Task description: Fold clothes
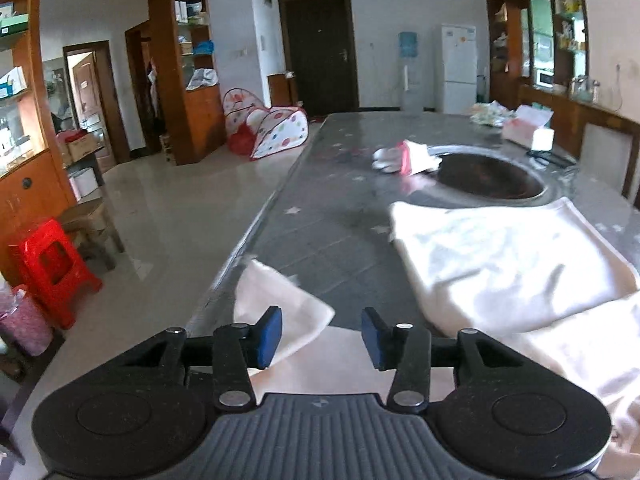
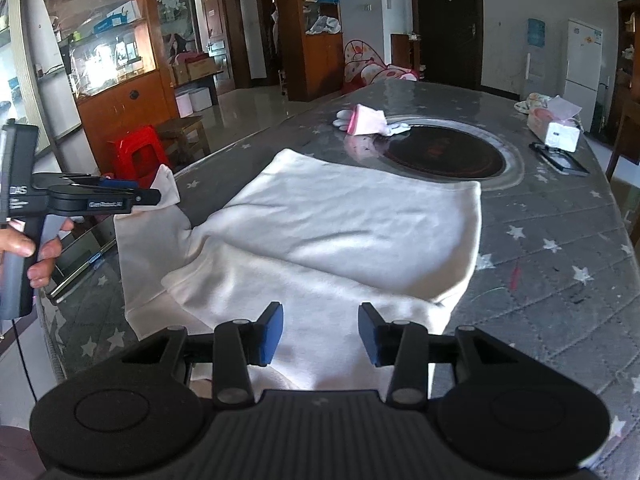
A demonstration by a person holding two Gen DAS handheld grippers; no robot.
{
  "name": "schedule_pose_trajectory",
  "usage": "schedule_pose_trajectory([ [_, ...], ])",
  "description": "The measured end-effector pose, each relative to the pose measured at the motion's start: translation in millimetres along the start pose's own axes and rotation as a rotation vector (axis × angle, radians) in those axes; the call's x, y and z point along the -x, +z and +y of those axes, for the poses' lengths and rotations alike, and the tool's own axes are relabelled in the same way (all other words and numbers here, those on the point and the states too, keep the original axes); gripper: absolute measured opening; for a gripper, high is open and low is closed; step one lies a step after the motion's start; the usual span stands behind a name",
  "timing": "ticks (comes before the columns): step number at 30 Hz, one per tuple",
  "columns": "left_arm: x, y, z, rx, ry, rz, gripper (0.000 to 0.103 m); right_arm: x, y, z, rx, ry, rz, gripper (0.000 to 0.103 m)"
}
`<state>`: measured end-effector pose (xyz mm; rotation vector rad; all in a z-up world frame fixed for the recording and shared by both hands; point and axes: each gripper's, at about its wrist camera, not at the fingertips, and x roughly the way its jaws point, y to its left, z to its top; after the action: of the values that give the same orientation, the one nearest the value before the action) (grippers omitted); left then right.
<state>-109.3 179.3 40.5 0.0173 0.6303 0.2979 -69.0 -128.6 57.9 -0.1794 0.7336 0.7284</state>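
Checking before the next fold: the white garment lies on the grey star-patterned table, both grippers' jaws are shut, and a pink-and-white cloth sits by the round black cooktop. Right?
Not quite: both wrist views show the left gripper and right gripper with jaws open. The rest holds.

Grey star-print surface [image 2: 560, 280] with a round black induction hob [image 2: 442, 152] inset at centre. Pink-and-white gloves [image 2: 370, 120] lie touching the hob's far-left rim. Tissue box [image 2: 554, 130] sits near the right edge, black tray [image 2: 560, 158] just beside it. Red plastic stool [image 1: 54, 270] stands on the floor, left; white fridge [image 1: 459, 68] and dark door [image 1: 319, 50] at the far wall; polka-dot play tent [image 1: 268, 128] near the door.
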Motion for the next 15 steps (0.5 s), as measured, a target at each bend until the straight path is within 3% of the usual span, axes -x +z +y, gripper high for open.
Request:
schedule_pose_trajectory([
  [7,-24.8,-5.6,-3.2,-0.055,0.029,0.021,0.047,-7.1,2.4,-0.6,0.003,0.003,0.019,0.046],
  [9,-29.6,-6.3,-1.4,-0.051,0.025,0.033,0.039,-8.7,1.9,-2.0,0.0,-0.001,0.023,0.048],
  [10,-32.0,-6.5,-0.4,-0.048,0.023,0.039,0.029,-9.4,1.5,-2.5,-0.001,-0.003,0.025,0.048],
  [13,-31.2,-4.6,3.8,-0.028,0.008,0.036,0.012,-10.4,0.5,-3.8,-0.005,-0.005,0.03,0.048],
  [15,-29.3,-1.2,8.2,-0.004,-0.008,0.027,0.009,-10.3,0.4,-4.9,-0.009,-0.007,0.03,0.048],
])
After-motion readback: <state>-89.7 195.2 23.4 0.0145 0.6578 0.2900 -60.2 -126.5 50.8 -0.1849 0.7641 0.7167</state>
